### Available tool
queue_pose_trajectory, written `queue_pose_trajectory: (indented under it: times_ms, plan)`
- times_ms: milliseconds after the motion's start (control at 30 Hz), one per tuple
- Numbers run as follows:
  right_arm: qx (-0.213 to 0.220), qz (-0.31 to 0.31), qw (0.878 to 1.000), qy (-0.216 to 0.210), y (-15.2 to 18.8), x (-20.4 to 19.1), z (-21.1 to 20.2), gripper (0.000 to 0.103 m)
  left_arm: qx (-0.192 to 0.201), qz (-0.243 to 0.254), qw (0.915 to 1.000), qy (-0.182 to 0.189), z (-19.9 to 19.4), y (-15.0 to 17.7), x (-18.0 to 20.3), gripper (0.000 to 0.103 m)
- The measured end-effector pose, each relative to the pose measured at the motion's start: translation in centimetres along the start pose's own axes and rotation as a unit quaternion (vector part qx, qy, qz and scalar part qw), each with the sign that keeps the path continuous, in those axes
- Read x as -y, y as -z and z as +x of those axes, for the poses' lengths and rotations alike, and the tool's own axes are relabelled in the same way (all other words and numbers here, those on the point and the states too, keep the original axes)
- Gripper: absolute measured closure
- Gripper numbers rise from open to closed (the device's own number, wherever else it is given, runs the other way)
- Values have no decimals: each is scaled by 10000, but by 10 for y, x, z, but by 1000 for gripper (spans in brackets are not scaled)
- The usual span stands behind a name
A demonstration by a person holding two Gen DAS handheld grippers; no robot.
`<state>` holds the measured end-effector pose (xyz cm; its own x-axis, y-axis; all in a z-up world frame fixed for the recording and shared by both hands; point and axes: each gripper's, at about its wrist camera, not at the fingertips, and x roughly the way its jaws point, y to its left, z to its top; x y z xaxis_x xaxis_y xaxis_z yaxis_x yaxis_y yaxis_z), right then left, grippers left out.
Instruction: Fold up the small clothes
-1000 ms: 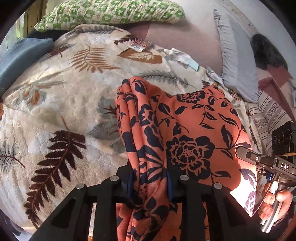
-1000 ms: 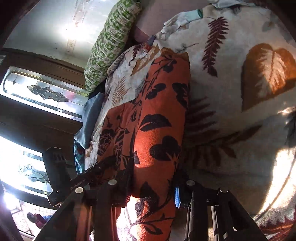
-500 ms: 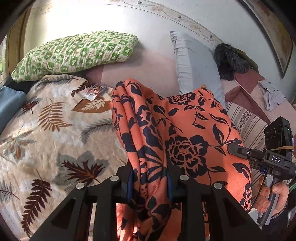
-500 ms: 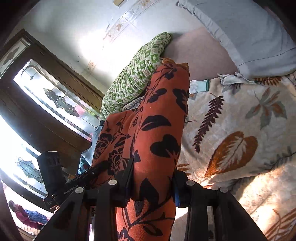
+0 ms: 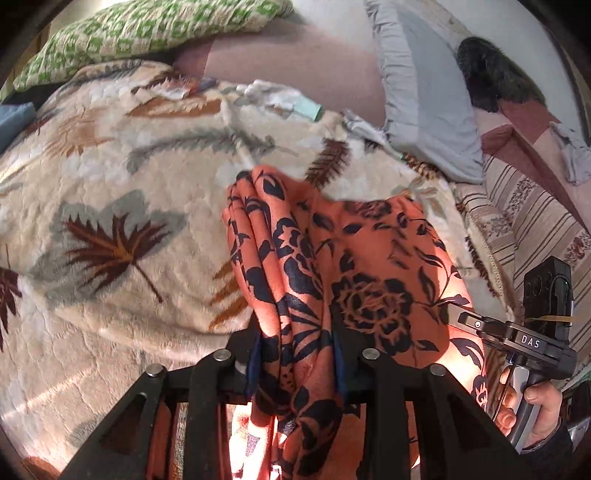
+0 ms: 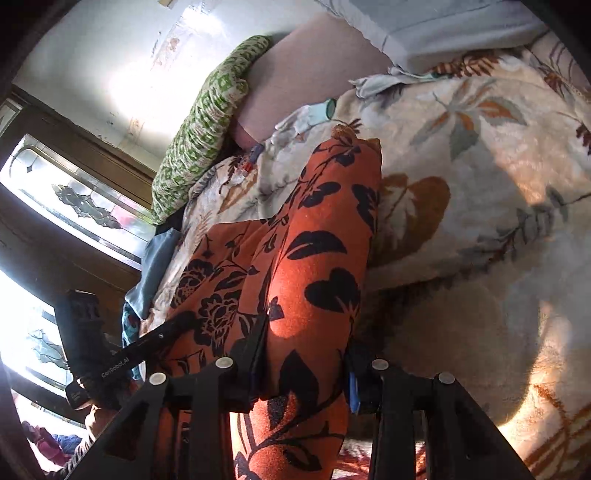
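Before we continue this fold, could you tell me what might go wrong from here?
1. The left tongs pinch a thick bunched wad of the orange floral garment, so the crease may set crooked.
2. The right tongs grip a similar roll; layers could slip.
3. The plush leaf-print blanket may drag the cloth.

Cloth lowered back toward the leaf blanket

Orange floral cloth [image 5: 354, 280], raised up against the wall and green pillow [image 5: 147, 33] half a second ago, now hangs low over leaf blanket [image 5: 110, 184]; far edge near blanket.
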<state>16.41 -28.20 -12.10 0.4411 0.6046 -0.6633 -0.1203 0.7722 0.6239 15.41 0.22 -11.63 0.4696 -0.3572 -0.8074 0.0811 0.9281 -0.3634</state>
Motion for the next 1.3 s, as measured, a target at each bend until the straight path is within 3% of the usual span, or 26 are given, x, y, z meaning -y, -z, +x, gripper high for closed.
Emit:
queue_pose_trajectory:
  times_ms: [33, 100, 133, 233, 267, 367, 433, 500, 567, 600, 633, 733, 833, 967, 1133, 1233, 1300]
  plan:
    - [-87, 104, 9998, 167, 6, 12, 9, 50, -41, -71, 10000, 28, 4, 6, -6, 57]
    - [-167, 308, 9987, 362, 19, 30, 17, 38, 7, -166, 9999, 14, -2, 10, -14, 45]
    - [-30, 327, 9992, 249, 23, 31, 12, 36, 46, -191, 9998, -15, -9, 9, -16, 40]
    - [130, 87, 9983, 569, 21, 18, -12, 35, 366, -223, 9991, -24, -39, 6, -17, 38]
    - [244, -44, 9979, 597, 20, 10, -23, 35, 479, -234, 9986, 68, -50, 4, -18, 33]
    - [532, -317, 9978, 253, 20, -22, -55, 31, 752, -122, 9968, 226, -71, 14, -14, 24]
    - [564, -322, 9976, -232, 29, -38, -65, 27, 712, 102, 9973, 126, -67, 24, -9, 24]
    - [377, -202, 9959, -801, 44, -42, -60, 25, 333, 243, 9991, -125, -46, 33, -7, 24]
    - [30, 15, 9965, -831, 59, -31, -39, 25, -325, 335, 9974, -553, -13, 43, -11, 24]
    - [-208, 192, 9974, -660, 65, -21, -23, 25, -428, 305, 9971, -542, -5, 47, -14, 24]
    - [-389, 408, 9967, -589, 70, -11, -9, 25, -265, 291, 9978, -543, -8, 50, -15, 22]
    - [-206, 655, 9949, -741, 74, -6, -13, 25, -139, 245, 9986, -452, -23, 48, -13, 22]
    - [-100, 235, 9977, -633, 69, -27, -24, 25, 221, 405, 9974, -549, -40, 46, -8, 22]
    - [73, 201, 9979, -609, 53, -34, -26, 25, 115, 660, 9940, -860, -38, 51, -6, 22]
    - [127, 202, 9974, -673, 26, -40, -20, 25, 88, 734, 9928, -942, -35, 54, -8, 22]
    - [33, 296, 9964, -797, 7, -37, -3, 25, 78, 758, 9925, -958, -33, 54, -6, 22]
    - [-204, 514, 9970, -533, 0, -21, 17, 25, 70, 790, 9921, -968, -32, 54, -5, 22]
